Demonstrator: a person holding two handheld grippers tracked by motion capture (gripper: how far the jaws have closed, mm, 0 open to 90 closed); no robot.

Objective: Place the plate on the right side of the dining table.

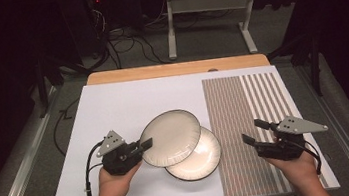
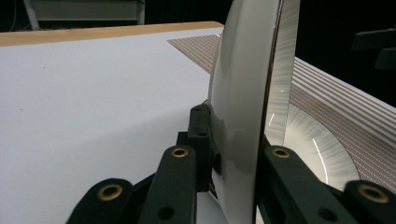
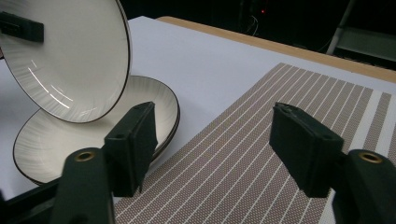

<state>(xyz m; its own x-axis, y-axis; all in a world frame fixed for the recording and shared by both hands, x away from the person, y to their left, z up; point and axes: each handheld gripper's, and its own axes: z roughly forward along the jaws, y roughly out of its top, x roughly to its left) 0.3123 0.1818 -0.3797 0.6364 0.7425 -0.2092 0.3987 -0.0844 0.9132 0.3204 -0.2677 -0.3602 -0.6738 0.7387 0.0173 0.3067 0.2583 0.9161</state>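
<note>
My left gripper (image 1: 144,144) is shut on the rim of a white plate with a dark edge (image 1: 170,137), which hangs tilted above the table. In the left gripper view that raised plate (image 2: 238,93) stands edge-on between the jaws. Under it lies a second white plate (image 1: 201,156) flat on the white table (image 1: 113,110). The right gripper view shows the raised plate (image 3: 70,65) over the lying plate (image 3: 56,135). My right gripper (image 1: 256,132) stands open above the striped brown placemat (image 1: 245,114), nothing between its fingers (image 3: 135,144).
A wooden strip (image 1: 174,69) runs along the table's far edge. Beyond it stand a white desk frame (image 1: 203,19) and cables on the floor (image 1: 126,46). The placemat (image 3: 261,154) covers the table's right part.
</note>
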